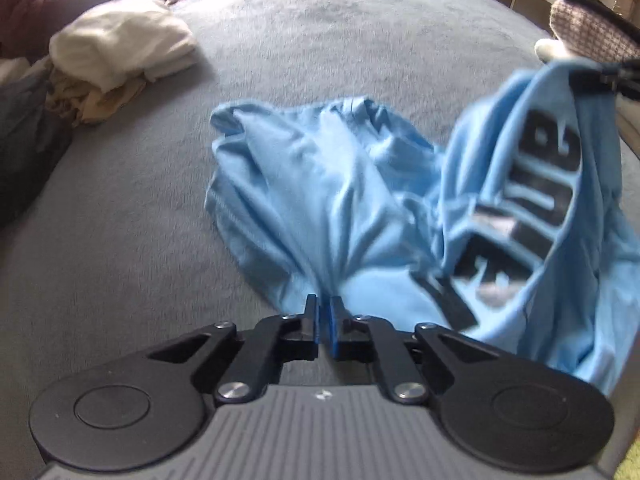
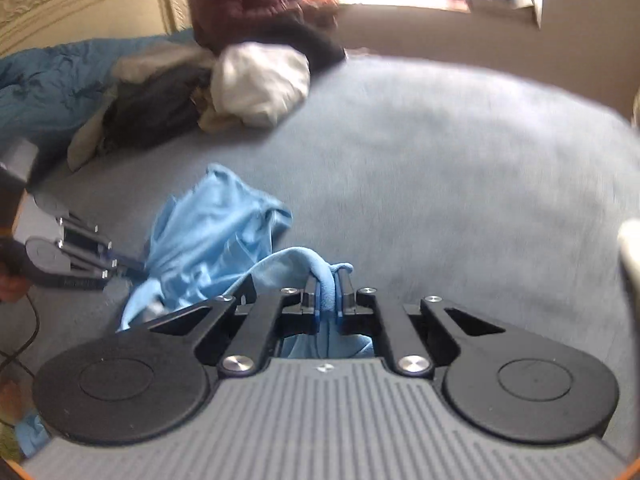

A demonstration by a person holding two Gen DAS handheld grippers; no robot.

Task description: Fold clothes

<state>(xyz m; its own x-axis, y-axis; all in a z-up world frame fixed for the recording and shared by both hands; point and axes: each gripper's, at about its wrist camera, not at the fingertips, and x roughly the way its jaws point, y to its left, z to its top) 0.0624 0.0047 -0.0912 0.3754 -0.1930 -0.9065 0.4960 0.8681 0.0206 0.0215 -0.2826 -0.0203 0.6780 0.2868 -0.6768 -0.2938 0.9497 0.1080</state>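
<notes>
The left tool (image 1: 325, 307) and the right tool (image 2: 328, 294) are each clenching a thin pinch of the light blue shirt (image 1: 328, 184), which is lying bunched on the grey bed (image 1: 280, 40). Pulling apart unevenly risks a pinch slipping free, or spreading the shirt twisted.

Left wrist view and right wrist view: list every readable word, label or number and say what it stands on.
Light blue shirt: large black block letters seen at an angle, motion-blurred, no word readable.
Gripper body: one small white mark, no text.
Right wrist view: no text seen.
</notes>
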